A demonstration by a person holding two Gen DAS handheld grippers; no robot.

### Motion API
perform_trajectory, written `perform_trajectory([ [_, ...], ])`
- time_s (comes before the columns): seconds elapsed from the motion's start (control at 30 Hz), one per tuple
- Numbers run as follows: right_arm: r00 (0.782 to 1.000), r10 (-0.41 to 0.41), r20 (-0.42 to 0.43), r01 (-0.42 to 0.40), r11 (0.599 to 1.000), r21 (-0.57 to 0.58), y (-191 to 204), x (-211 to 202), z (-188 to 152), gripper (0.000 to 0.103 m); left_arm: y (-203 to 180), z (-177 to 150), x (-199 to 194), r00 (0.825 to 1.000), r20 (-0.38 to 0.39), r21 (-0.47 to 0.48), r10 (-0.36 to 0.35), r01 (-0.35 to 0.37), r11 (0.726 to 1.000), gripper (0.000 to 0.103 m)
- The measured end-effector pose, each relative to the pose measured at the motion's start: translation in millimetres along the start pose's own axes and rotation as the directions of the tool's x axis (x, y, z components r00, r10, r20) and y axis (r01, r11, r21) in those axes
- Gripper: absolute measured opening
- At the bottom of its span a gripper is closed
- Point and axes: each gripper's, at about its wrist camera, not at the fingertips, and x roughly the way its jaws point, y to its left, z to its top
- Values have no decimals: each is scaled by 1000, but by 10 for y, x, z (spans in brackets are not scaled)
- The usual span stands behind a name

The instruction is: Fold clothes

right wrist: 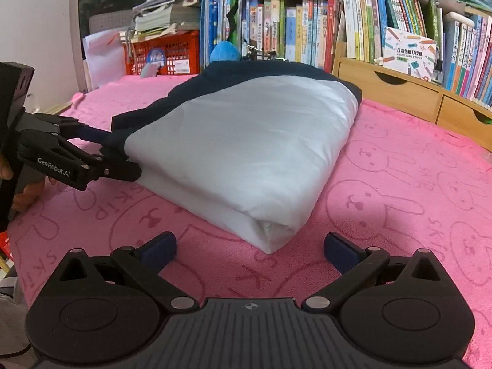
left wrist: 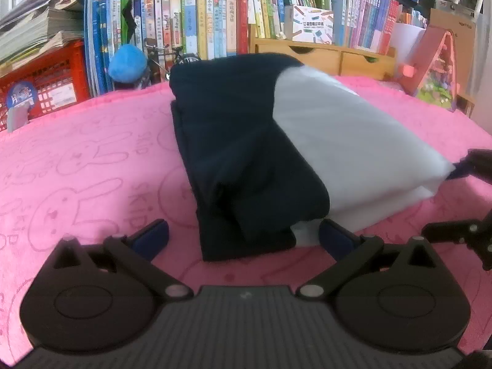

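A folded garment, navy on one side and white on the other, lies on a pink rabbit-print towel. My left gripper is open, and the garment's near navy end lies between its wide-apart blue pads without being pressed. In the right wrist view the same left gripper straddles the garment's left edge, with a hand behind it. My right gripper is open too, with the white folded corner just inside its gap. Its fingers show at the white edge in the left wrist view.
Packed bookshelves run behind the towel. A red crate and a blue plush sit at the back left. Wooden drawers stand at the back right, beside a pink toy house. Bare towel surrounds the garment.
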Motion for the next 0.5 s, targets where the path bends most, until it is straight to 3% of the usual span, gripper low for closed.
perform_trajectory([
  [0.5, 1000, 3, 0, -3, 1000, -2, -15, -12, -2, 103, -1, -9, 17, 1000, 4, 0, 2, -2, 1000, 103],
])
